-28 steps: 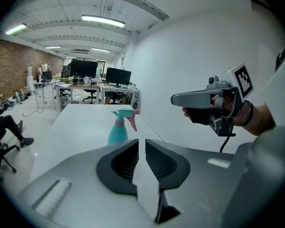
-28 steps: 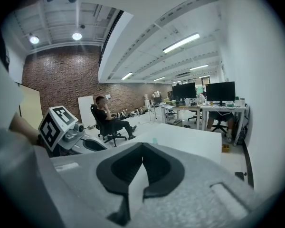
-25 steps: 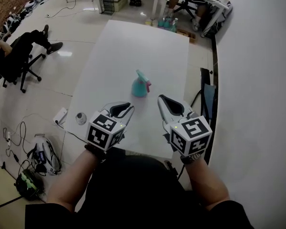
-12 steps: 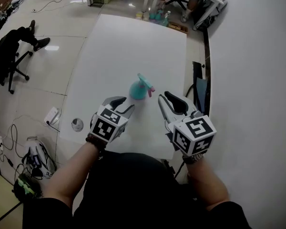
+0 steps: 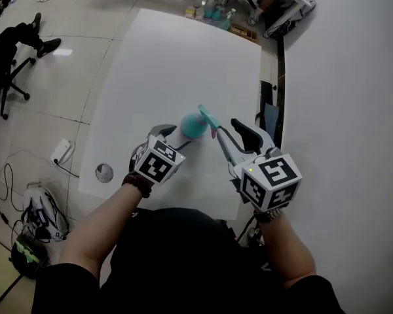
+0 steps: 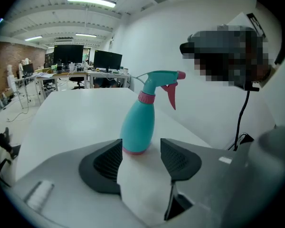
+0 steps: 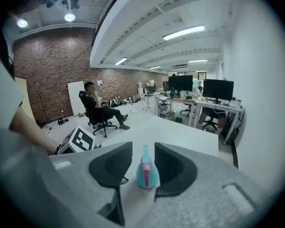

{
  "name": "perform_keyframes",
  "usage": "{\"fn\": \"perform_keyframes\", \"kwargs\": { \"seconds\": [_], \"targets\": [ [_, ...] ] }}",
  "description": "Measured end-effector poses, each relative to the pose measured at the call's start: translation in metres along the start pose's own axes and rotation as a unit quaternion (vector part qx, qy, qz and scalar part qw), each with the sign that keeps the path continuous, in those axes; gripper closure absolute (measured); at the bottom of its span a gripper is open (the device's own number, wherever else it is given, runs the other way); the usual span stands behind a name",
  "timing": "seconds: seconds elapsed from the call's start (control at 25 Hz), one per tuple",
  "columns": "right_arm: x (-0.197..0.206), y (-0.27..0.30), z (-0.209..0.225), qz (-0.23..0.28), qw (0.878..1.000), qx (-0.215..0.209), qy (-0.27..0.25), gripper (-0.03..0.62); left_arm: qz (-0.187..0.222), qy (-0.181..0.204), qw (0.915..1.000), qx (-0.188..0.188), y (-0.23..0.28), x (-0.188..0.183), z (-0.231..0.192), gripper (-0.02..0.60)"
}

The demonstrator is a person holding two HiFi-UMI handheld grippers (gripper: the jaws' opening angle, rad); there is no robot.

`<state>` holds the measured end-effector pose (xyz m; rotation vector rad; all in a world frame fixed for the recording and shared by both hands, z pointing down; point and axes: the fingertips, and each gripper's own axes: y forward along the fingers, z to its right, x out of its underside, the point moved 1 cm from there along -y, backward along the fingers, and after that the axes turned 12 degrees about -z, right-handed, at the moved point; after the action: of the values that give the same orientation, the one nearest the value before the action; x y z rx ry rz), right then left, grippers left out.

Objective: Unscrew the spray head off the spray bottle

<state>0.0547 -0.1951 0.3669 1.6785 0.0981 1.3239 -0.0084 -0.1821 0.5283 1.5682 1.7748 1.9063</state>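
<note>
Quick rundown. The spray bottle [image 5: 195,125] stands upright on the white table [image 5: 177,57], near the edge by the person, with its spray head [image 6: 157,80] on top and the pink trigger hanging off the front. Both grippers are close on either side of it.

The left gripper [image 5: 174,136] has its jaws apart, and they've just been opening. In the left gripper view the bottle's base sits right at the mouth of the gap, and neither pad touches it. From the head view you can't really see that, because the gripper and its marker cube [image 5: 158,163] cover the lower part of the bottle.

The right gripper [image 5: 226,128] is the same story: jaws apart, just been opening, nothing clamped. In the right gripper view the bottle lines up in the gap between the pads but stands a bit beyond them, trigger side facing the camera. The head view puts that gripper just beside the trigger. Whether it touches the trigger, I honestly can't tell.

The table's near edge is mostly hidden behind the arms and the person's dark shirt. Way in the back, someone sits in an office chair [image 7: 99,122], too small to make out much.
</note>
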Motion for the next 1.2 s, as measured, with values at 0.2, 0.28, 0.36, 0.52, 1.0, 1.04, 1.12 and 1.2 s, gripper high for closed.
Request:
{"fn": "perform_keyframes", "kwargs": {
  "seconds": [0.2, 0.28, 0.36, 0.52, 1.0, 1.04, 1.12, 1.2],
  "targets": [
    [-0.007, 0.012, 0.003, -0.027, 0.999, 0.001, -0.025, 0.428, 0.002, 0.026, 0.9996, 0.006, 0.018, -0.006, -0.001, 0.274],
    [-0.008, 0.018, 0.002, -0.046, 0.998, -0.003, -0.038, 0.416, 0.000, 0.038, 0.9993, 0.003, 0.024, -0.008, -0.002, 0.251],
    [-0.008, 0.025, 0.001, -0.068, 0.996, -0.008, -0.051, 0.404, 0.000, 0.051, 0.9987, 0.000, 0.029, -0.010, -0.003, 0.228],
    [-0.007, 0.037, -0.002, -0.106, 0.991, -0.019, -0.078, 0.393, 0.002, 0.081, 0.9967, -0.005, 0.039, -0.011, -0.002, 0.190],
    [-0.002, 0.057, 0.001, -0.168, 0.979, -0.036, -0.106, 0.382, -0.004, 0.137, 0.9905, -0.004, 0.071, -0.014, -0.001, 0.144],
    [-0.001, 0.058, 0.001, -0.171, 0.979, -0.038, -0.107, 0.382, -0.005, 0.140, 0.9902, -0.004, 0.073, -0.014, 0.000, 0.143],
    [-0.001, 0.059, 0.002, -0.176, 0.978, -0.039, -0.108, 0.382, -0.006, 0.144, 0.9895, -0.005, 0.076, -0.015, -0.001, 0.140],
    [-0.001, 0.061, 0.002, -0.181, 0.977, -0.040, -0.109, 0.384, -0.007, 0.150, 0.9886, -0.008, 0.079, -0.015, -0.002, 0.140]
  ]
}}
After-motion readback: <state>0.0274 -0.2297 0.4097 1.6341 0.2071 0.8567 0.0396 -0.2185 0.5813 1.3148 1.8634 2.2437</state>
